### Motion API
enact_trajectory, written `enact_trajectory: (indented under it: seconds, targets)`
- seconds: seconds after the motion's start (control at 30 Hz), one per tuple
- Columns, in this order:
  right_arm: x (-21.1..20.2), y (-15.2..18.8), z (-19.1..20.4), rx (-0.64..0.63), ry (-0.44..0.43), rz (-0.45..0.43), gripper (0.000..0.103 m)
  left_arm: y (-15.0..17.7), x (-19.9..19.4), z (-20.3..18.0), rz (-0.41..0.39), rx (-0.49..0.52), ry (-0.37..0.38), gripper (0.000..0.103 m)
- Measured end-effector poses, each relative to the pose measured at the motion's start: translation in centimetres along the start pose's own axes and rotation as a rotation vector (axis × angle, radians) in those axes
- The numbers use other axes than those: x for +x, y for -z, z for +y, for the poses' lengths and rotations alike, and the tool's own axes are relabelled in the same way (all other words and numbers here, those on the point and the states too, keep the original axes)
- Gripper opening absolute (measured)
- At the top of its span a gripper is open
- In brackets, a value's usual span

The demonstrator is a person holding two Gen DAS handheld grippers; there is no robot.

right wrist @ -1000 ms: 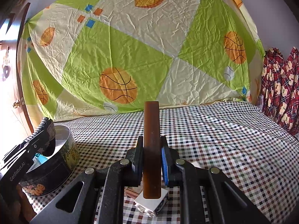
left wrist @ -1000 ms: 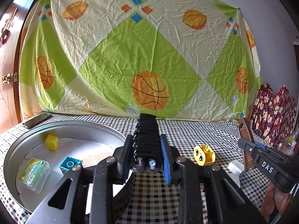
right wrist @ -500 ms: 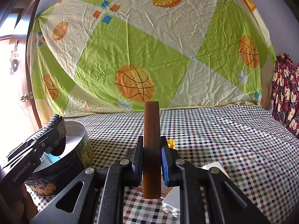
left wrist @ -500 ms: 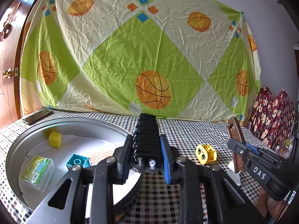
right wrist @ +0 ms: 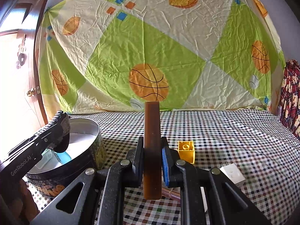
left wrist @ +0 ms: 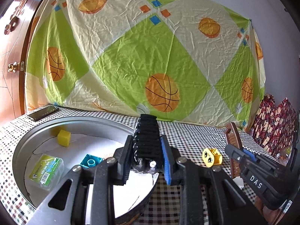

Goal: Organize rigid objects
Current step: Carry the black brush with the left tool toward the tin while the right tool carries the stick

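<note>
left gripper (left wrist: 147, 161): my jaws are clamped on a black ribbed object (left wrist: 147, 133) that runs straight out between them toward 12 o'clock, past the pads; its near end sits level with the jaw bases
right gripper (right wrist: 152, 161): my jaws are closed tight on a brown flat stick (right wrist: 152, 140), which stands between the pads, its top poking up at 12 o'clock and its lower end hanging below the pads at 6 o'clock
round tin (left wrist: 22, 146): sits on the table at 9 o'clock of my left jaws, which hover over its near right rim with the black ribbed object above it; from the right camera the tin (right wrist: 93, 150) lies at 9 o'clock, with the left gripper (right wrist: 37, 144) reaching over it
inside the tin: a yellow cube (left wrist: 64, 138) at the far side, a teal block (left wrist: 91, 161) just left of my left jaws, a green-labelled clear box (left wrist: 46, 171) at the near left
yellow face block (left wrist: 211, 156): on the checked tablecloth (left wrist: 187, 140) at 3 o'clock of my left jaws, apart from the tin; in the right view it (right wrist: 186, 151) stands just right of my right jaws at 2 o'clock
white block (right wrist: 232, 174): on the cloth at 3 o'clock of my right jaws, near the yellow one but not touching
phone (left wrist: 43, 112): flat on the table at 10 o'clock, beyond the tin
</note>
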State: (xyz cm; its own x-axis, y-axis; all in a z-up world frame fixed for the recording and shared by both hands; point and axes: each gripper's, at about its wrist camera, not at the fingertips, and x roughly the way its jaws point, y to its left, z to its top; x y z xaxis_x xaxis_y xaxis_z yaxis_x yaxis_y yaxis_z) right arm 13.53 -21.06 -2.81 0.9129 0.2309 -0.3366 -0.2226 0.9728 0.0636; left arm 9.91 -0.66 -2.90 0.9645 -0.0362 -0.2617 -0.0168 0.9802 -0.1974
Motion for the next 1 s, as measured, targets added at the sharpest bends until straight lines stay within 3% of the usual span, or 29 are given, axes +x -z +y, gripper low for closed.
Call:
enact_trajectory:
  seconds: [1.0]
  targets:
    - [0.8, 0.0, 5.2, -0.067, -0.084, -0.005, 0.018, -0.4, -0.2, 4.4, -0.007, -0.022, -0.102, 0.026]
